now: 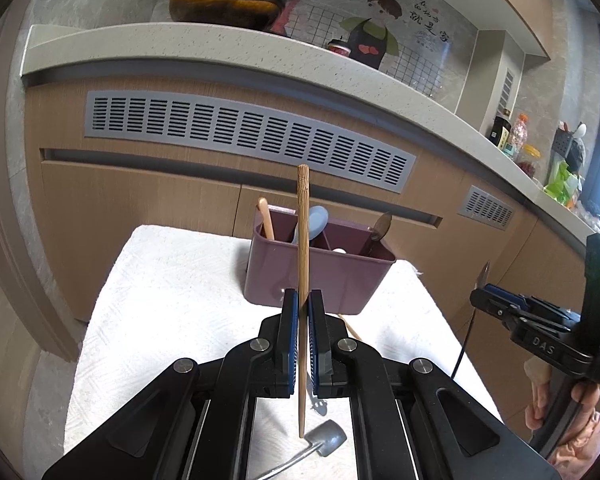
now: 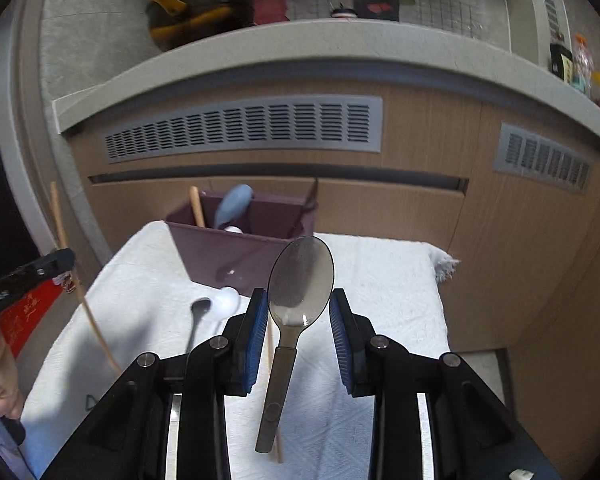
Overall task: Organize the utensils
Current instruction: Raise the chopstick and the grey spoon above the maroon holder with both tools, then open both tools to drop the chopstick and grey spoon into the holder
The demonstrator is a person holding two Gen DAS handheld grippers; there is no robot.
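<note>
left gripper [image 1: 303,312]: clamped on upright chopstick [image 1: 302,264]
right gripper [image 2: 299,312]: grasping spoon [image 2: 300,280] by the bowl's edges
caddy [image 2: 236,248]: ahead of both grippers

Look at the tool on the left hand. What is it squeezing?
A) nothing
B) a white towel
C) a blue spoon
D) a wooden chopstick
D: in the left wrist view the left tool has its blue pads closed tight on a wooden chopstick that stands upright in front of the purple utensil holder.
</note>
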